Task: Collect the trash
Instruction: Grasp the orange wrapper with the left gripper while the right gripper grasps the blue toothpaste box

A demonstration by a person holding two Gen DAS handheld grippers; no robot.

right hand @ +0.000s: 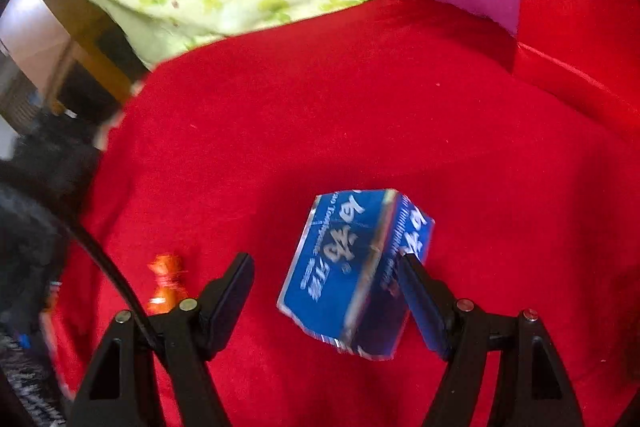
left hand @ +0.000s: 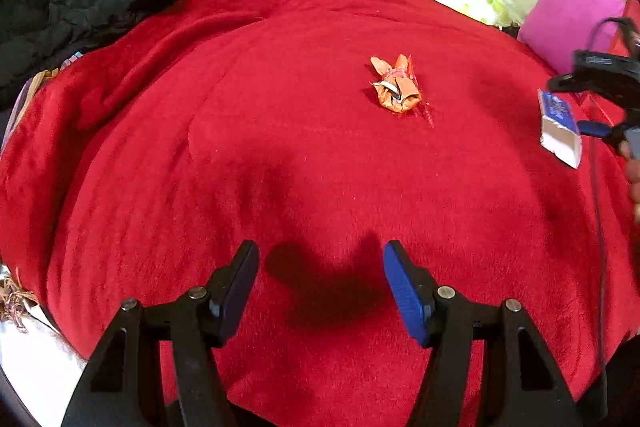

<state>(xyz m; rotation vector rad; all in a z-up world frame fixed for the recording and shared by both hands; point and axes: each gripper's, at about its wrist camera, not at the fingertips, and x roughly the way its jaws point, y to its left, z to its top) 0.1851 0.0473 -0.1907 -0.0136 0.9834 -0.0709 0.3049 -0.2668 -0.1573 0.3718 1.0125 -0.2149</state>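
Left tool [left hand: 320, 287] gapes empty over the red blanket [left hand: 160, 167]; wrapper [left hand: 396, 85] lies at its 12 o'clock. Right tool [right hand: 326, 301] stands wide, box [right hand: 352, 267] touching only its right finger, grip unclear. Lower straight, straddle wrapper, then close.

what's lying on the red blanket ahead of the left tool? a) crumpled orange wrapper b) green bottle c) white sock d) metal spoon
a: a crumpled orange wrapper lies alone on the red fleece blanket, ahead of the open left tool.
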